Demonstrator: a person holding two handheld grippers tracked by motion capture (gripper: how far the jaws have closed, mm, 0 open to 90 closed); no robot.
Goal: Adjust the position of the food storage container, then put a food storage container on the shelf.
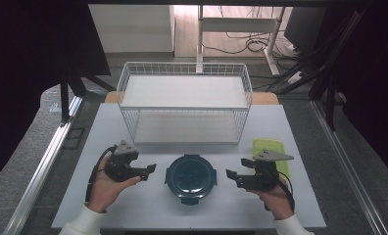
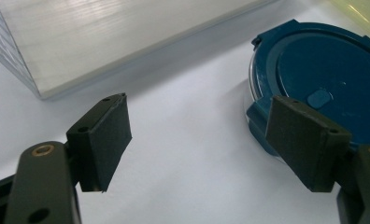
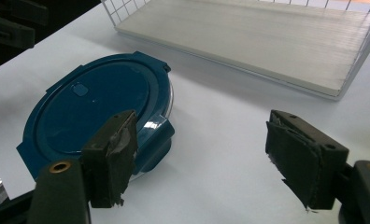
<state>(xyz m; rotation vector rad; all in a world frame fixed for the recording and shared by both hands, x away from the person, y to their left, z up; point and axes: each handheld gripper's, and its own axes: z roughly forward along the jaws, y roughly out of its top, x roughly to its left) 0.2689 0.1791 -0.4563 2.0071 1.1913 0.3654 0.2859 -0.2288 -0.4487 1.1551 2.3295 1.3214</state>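
A round blue container (image 1: 190, 177) with a clip-on lid sat on the white bench (image 1: 148, 205), just in front of a 2-tier white wire rack (image 1: 184, 102); the left gripper (image 1: 151, 169) was held just to the left of the container and the right gripper (image 1: 230, 175) just to its right, both pointing in at it without touching. In the left gripper view the jaws stood released, nothing between them but bare bench, with the container (image 2: 321, 88) behind the right-hand jaw. In the right gripper view the jaws were likewise released and apart, the container (image 3: 99, 105) lying behind the left-hand jaw and the rack's lower shelf (image 3: 248, 42) beyond it. A yellow-green flat thing (image 1: 273, 149) lay to the right of the container, behind the right gripper.
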